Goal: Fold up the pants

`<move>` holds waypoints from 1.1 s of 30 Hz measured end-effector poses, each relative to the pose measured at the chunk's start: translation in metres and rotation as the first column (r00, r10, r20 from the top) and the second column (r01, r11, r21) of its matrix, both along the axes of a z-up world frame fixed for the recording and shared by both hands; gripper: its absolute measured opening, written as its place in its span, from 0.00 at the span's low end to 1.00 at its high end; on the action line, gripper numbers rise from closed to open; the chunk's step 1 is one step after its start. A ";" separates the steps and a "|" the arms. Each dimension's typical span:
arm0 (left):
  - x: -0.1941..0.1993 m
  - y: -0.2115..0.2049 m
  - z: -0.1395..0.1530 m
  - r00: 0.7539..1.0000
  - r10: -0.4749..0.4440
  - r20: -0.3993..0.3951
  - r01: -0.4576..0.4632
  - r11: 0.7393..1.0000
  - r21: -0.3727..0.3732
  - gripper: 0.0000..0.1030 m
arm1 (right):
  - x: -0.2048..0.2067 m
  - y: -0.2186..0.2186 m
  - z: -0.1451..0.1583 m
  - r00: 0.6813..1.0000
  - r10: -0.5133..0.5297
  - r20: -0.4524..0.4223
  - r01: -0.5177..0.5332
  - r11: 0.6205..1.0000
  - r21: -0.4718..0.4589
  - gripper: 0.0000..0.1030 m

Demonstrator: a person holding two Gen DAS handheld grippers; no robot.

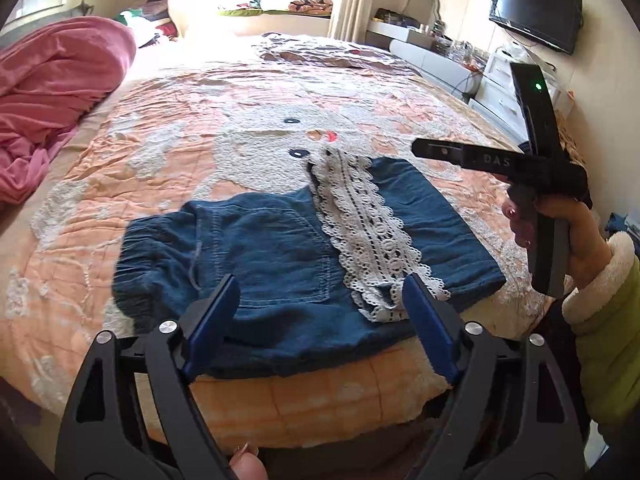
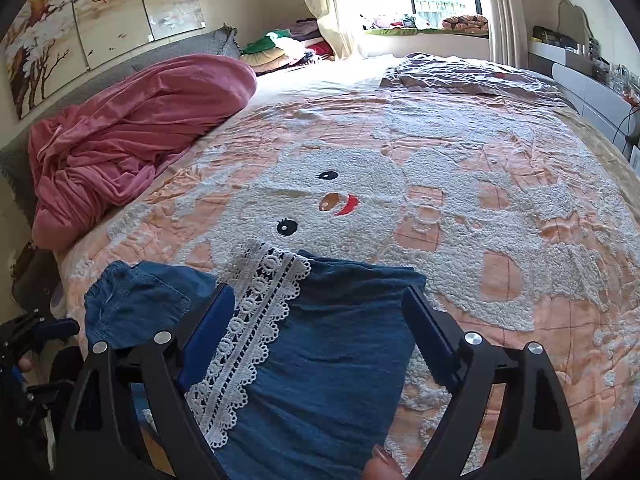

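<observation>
Dark blue denim pants [image 1: 260, 256] lie folded into a flat block near the front edge of the bed, with a white lace strip [image 1: 360, 232] running across them. My left gripper [image 1: 320, 284] hovers over their near edge, open, with nothing pressed between its blue pads. In the right wrist view the pants [image 2: 340, 340] and lace [image 2: 256, 320] fill the lower middle. My right gripper [image 2: 318, 292] hangs above them, open and not touching cloth. A hand in a green sleeve [image 1: 560, 220] holds the right gripper's handle at the right.
A peach bedspread [image 1: 240, 128] with a white fluffy bear covers the bed. A crumpled pink blanket [image 2: 132, 128] is heaped at the left. A folded quilt [image 1: 332, 52] lies at the far end. A white dresser [image 1: 500, 92] and a wall TV [image 1: 536, 12] stand to the right.
</observation>
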State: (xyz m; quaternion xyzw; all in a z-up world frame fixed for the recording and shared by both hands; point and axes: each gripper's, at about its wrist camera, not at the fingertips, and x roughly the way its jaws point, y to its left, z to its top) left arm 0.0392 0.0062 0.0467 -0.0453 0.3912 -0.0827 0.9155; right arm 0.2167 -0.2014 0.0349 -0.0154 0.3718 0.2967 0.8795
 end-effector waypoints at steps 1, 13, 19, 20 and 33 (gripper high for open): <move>-0.002 0.006 0.002 1.000 0.015 0.003 -0.015 1.000 -0.002 0.78 | -0.002 0.002 0.001 1.000 0.008 0.006 -0.008 1.000 0.001 0.86; -0.022 0.066 0.002 0.987 0.161 -0.006 -0.161 0.987 -0.025 0.90 | -0.020 0.041 0.001 0.994 0.107 0.028 -0.106 0.994 -0.036 0.90; -0.029 0.095 -0.010 0.975 0.218 -0.046 -0.221 0.973 -0.073 0.90 | -0.028 0.067 0.004 0.986 0.164 -0.001 -0.164 0.986 -0.008 0.92; -0.030 0.098 -0.012 0.974 0.221 -0.053 -0.225 0.971 -0.080 0.90 | -0.030 0.073 0.003 0.984 0.176 -0.004 -0.176 0.984 -0.018 0.92; -0.031 0.109 -0.036 0.970 0.214 -0.120 -0.230 0.962 -0.149 0.90 | -0.039 0.144 -0.008 0.949 0.296 -0.108 -0.302 0.953 -0.040 0.92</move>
